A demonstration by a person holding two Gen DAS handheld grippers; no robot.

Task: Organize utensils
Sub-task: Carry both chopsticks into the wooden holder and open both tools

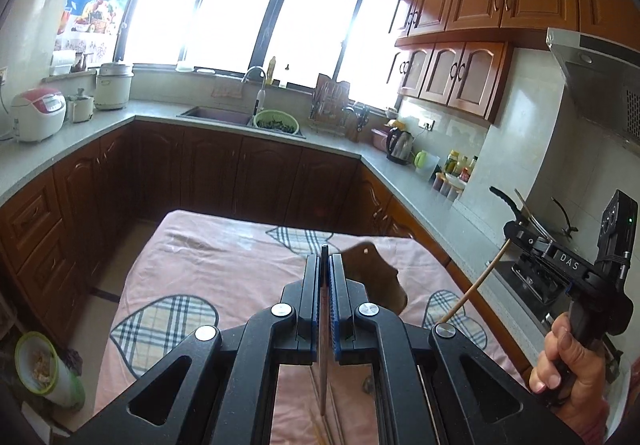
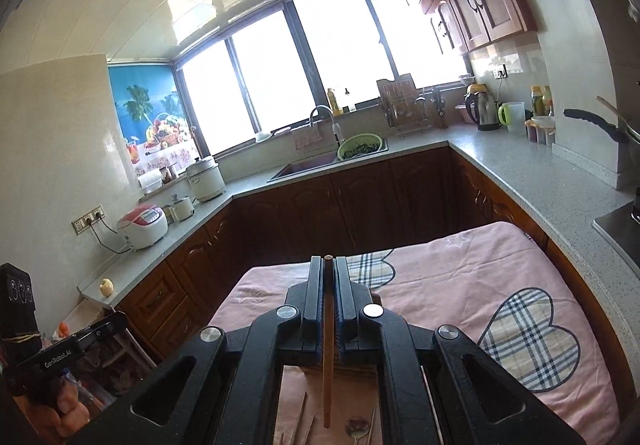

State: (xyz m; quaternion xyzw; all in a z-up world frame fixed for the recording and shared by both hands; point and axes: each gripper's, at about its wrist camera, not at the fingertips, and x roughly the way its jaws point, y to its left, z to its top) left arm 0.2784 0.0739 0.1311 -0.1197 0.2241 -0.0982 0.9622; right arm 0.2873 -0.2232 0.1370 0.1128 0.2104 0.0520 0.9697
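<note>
Above the pink-covered surface [image 2: 460, 273]: both claws were raised, each clamped on one thin stick.

Left claw [image 1: 325, 265]: jaws were drawn nearly together on a slim reddish-brown chopstick [image 1: 324, 357], which ran between the pads and hung down past the frame toward the cloth.

Right claw [image 2: 328, 277]: jaws were likewise closed to a narrow gap on a wooden chopstick [image 2: 327, 377], its end flush at the fingertips and its length trailing below.

Right claw, seen from the left view [image 1: 532, 241]: a pale stick [image 1: 472, 287] slanted down from it.

Remaining utensils: further chopsticks [image 2: 302, 421] and a metal spoon [image 2: 357, 427] lay on the cloth beneath the right claw.

Dark brown object [image 1: 376, 273]: sat on the cloth just beyond the left claw; its nature could not be determined.

Handling assessment: chopsticks judged light, stiff and smooth, liable to pivot or slip if pinched at one end only. A hold nearer mid-length would steady them.

Spoon assessment: judged heavier, hard and slippery; best taken across the handle, not the bowl.

Risk: a thin stick could roll on soft cloth when set down.
</note>
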